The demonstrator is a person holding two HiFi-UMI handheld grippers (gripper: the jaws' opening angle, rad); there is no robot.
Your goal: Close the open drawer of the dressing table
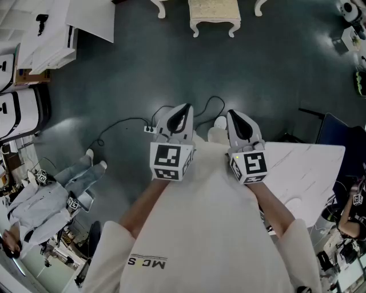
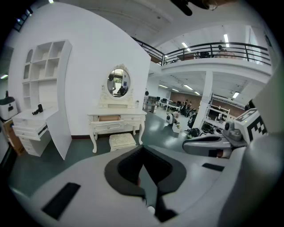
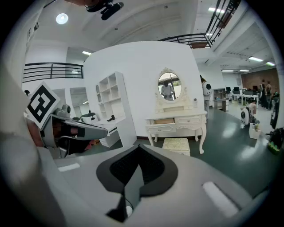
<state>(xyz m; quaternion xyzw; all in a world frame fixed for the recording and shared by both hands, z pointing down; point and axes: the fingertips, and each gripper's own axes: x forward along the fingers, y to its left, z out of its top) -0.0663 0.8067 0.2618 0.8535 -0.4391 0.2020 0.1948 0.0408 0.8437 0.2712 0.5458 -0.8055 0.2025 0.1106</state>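
Observation:
The white dressing table [image 2: 116, 119] stands far off against a curved white wall, under an oval mirror [image 2: 118, 82]. Its left drawer [image 2: 106, 126] is pulled out and shows a wooden inside. The right gripper view shows the same table [image 3: 177, 120] with the open drawer [image 3: 162, 127]. A cushioned stool [image 2: 122, 140] sits in front of it, also at the top of the head view as the stool [image 1: 214, 14]. I hold the left gripper [image 1: 182, 110] and right gripper [image 1: 234, 116] side by side at chest height, well short of the table. Both are shut on nothing.
A white shelf unit with drawers [image 2: 35, 119] and a leaning white panel [image 2: 60, 133] stand left of the dressing table. A black cable [image 1: 120, 123] runs over the dark floor ahead of my feet. A white table [image 1: 311, 171] is at my right, and a seated person [image 1: 46, 200] at my left.

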